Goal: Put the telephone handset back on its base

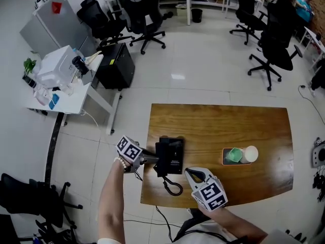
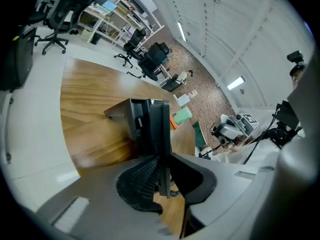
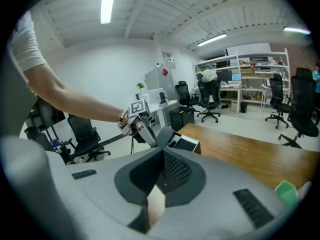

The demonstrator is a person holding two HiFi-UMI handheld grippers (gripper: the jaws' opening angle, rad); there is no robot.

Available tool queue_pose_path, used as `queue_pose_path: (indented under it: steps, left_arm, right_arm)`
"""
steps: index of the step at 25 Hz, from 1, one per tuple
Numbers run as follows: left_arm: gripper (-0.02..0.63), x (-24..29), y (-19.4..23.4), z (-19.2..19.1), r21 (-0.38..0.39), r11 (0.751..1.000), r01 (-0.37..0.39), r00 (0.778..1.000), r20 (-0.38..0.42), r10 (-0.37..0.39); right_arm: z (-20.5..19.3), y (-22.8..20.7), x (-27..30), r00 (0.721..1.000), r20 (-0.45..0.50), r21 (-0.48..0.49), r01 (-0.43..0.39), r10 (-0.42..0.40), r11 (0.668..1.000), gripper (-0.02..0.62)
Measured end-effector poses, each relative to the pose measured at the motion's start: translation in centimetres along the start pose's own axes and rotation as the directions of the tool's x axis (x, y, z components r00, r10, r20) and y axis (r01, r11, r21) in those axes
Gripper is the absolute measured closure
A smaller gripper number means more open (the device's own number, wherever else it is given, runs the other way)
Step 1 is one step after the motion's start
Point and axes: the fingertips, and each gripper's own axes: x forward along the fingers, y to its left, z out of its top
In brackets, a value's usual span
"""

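A black telephone base (image 1: 174, 155) sits near the left front of the wooden table (image 1: 228, 126). My left gripper (image 1: 152, 160) reaches in from the left and is shut on the black handset (image 1: 161, 159), which stands at the base's left side. In the left gripper view the handset (image 2: 160, 129) runs edge-on between the pads, with the base (image 2: 125, 115) just behind it; I cannot tell whether they touch. The coiled cord (image 1: 173, 187) hangs by the table's front edge. My right gripper (image 1: 192, 174) hovers over the front edge, shut and holding nothing.
An orange tray with a green cup (image 1: 234, 155) and a white cup (image 1: 251, 153) sits at the table's right. A black cabinet (image 1: 116, 65) and a white side desk (image 1: 66, 93) stand at the left, and several office chairs (image 1: 274, 52) stand beyond the table.
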Motion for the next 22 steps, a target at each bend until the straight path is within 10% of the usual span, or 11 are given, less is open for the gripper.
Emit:
queue_pose_path:
  steps: [22]
  left_arm:
    - [0.522,1.5,2.5,0.7,-0.083,0.976,0.203,0.979,-0.001,-0.204]
  right_arm:
    - [-2.2,-2.3,1.0,0.998,-0.049,0.119,0.041,-0.035,0.992,0.595]
